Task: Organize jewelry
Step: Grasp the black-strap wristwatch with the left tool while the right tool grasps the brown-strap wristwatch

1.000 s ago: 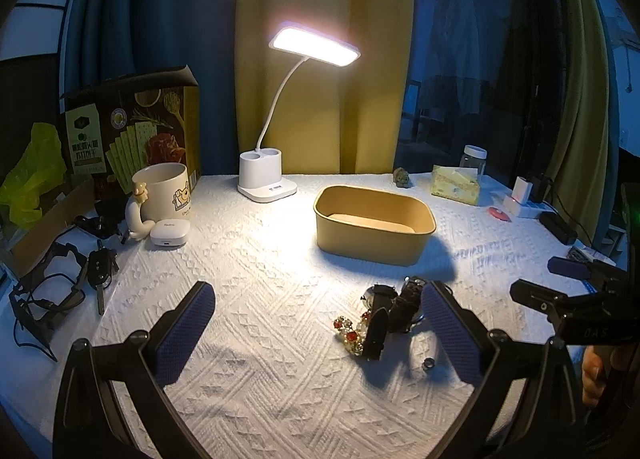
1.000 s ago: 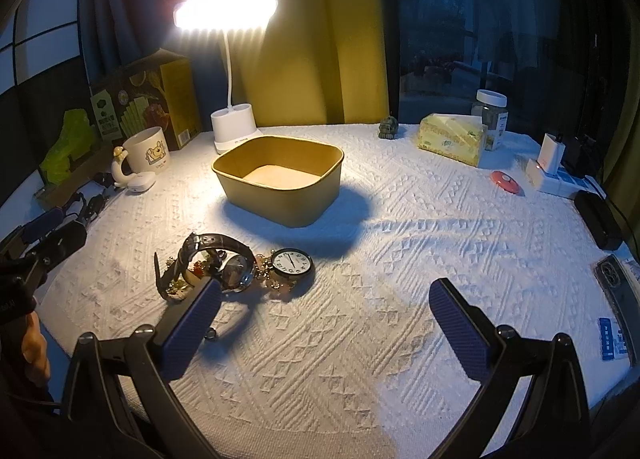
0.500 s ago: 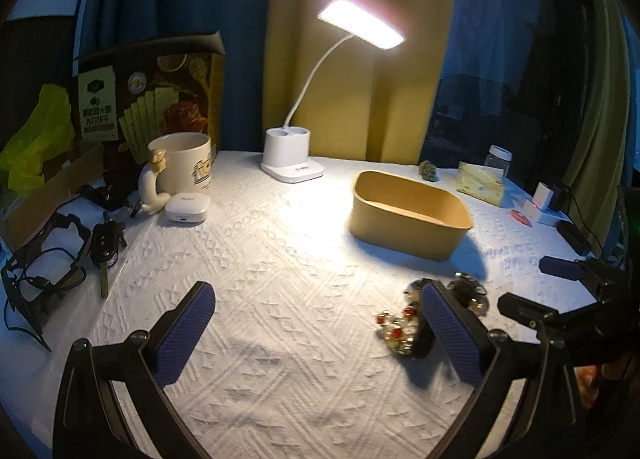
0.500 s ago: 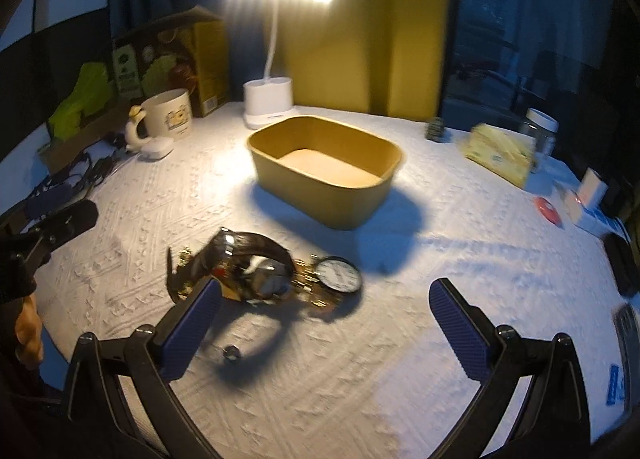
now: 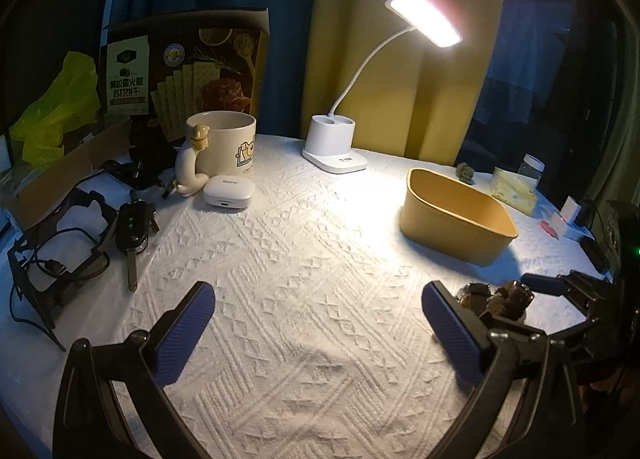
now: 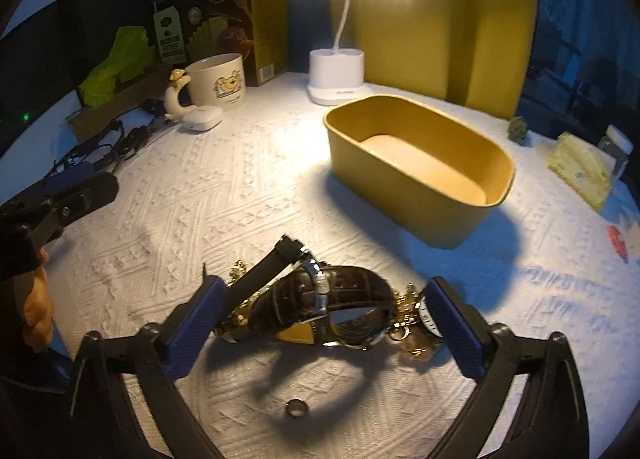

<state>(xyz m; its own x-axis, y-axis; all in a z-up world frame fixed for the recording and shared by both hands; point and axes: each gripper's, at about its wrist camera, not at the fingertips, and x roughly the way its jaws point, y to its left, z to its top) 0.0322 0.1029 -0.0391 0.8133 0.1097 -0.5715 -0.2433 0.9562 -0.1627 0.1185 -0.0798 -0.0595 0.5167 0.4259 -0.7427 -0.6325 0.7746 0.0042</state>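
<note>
The brown leather watch (image 6: 320, 299) lies on the white cloth (image 6: 240, 187) right between the spread fingers of your right gripper (image 6: 322, 333), its strap looped up and its polished case facing you; a black strap (image 6: 264, 273) slants from the left finger up and away, and whether either pad touches anything cannot be told. Gold chain pieces (image 6: 406, 315) and a small white-dialed watch face (image 6: 427, 319) crowd against the right finger, and a small dark ring (image 6: 297, 407) sits alone on the cloth nearer to you, below the watch. The yellow tray (image 6: 404, 187) stands just beyond the pile, ahead and to the right, nothing visible inside it. Your left gripper (image 5: 318, 333) is also wide open and holds nothing, over bare cloth; from it the jewelry pile (image 5: 496, 299) shows just past its right finger, with the tray farther ahead on the right. Beyond, a lit desk lamp (image 5: 340, 147) stands at the far edge, and a mug (image 5: 224, 147) with an earbud case (image 5: 229, 199) sits ahead to the left.
</note>
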